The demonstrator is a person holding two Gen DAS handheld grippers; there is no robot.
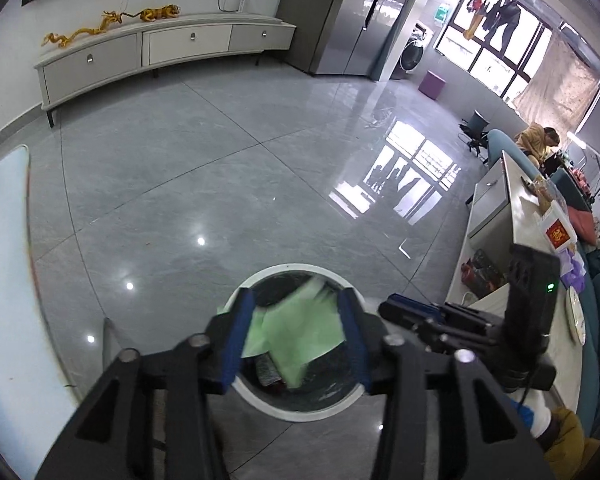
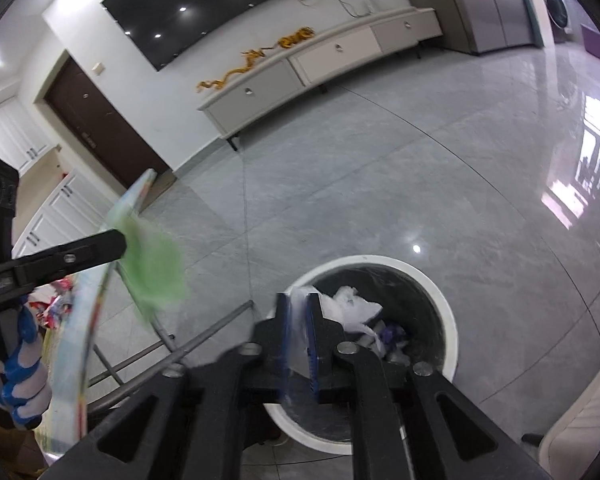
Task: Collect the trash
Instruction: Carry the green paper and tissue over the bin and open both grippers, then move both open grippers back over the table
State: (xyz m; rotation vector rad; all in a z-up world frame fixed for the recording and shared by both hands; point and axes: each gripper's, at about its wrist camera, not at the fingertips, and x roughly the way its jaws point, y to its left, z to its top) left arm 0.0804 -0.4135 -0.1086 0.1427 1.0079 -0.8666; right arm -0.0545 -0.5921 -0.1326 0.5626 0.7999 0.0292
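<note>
A white-rimmed round trash bin with a dark liner stands on the floor, also in the right wrist view. My left gripper is open above it. A blurred green wrapper hangs between its blue fingers, over the bin. In the right wrist view the green wrapper shows blurred at the left gripper's tip. My right gripper is shut on a clear plastic bag at the bin's near rim. White and purple trash lies inside the bin.
Grey tiled floor spreads ahead. A white TV cabinet stands along the far wall. A cluttered table and a teal sofa are at the right. A folding table's edge and metal legs stand left of the bin.
</note>
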